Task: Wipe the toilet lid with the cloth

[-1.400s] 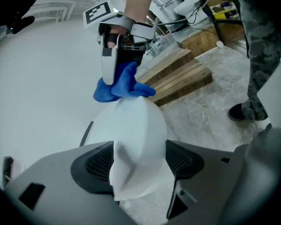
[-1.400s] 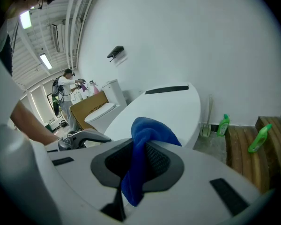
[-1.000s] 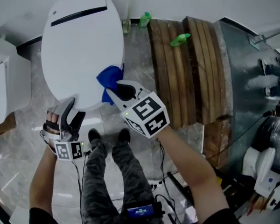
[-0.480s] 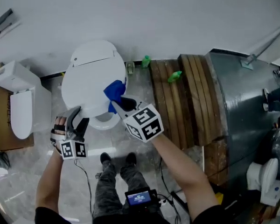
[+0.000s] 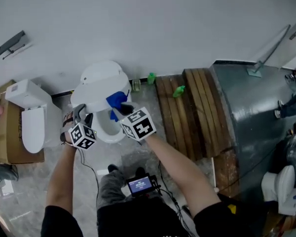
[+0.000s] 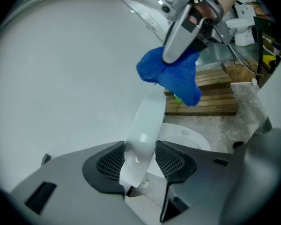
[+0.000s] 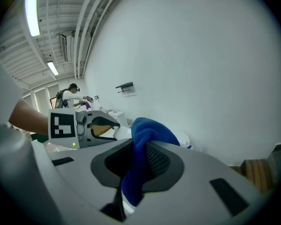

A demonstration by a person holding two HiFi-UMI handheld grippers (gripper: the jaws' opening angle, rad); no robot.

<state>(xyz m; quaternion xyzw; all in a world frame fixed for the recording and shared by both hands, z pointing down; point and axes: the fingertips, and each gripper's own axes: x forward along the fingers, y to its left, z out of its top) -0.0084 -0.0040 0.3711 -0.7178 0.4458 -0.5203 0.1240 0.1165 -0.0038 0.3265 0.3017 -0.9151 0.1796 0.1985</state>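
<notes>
Toilet lid (image 5: 99, 90) is no longer lying flat over the bowl. A second ago it covered the seat, and now its front edge is lifted, so it stands tilted back toward the wall. The toilet itself sits on the floor at the foot of that wall.

The left tool (image 5: 81, 113) has risen with the lid. Its jaws have just been closing, and in the left gripper view they are clenched on the lid's thin front rim (image 6: 145, 121). The right tool (image 5: 124, 108) has come up alongside it, still pinching the blue cloth (image 5: 117, 100), which is bunched between the pads (image 7: 154, 158) and hangs against the lid's right side.

To my eye the lid is being propped up so the cloth can reach a face or edge it could not reach while closed. The wiping looks under way rather than finished.

With the lid raised, the toilet bowl (image 5: 106, 129) is uncovered. Only part of its white rim and basin shows, and I can make out nothing inside it. Left of it, a second toilet (image 5: 32, 122) rests on a cardboard box (image 5: 2, 147) with its lid down. Two green bottles (image 5: 151, 78) stand by the wooden pallet (image 5: 187, 112) near the wall.
</notes>
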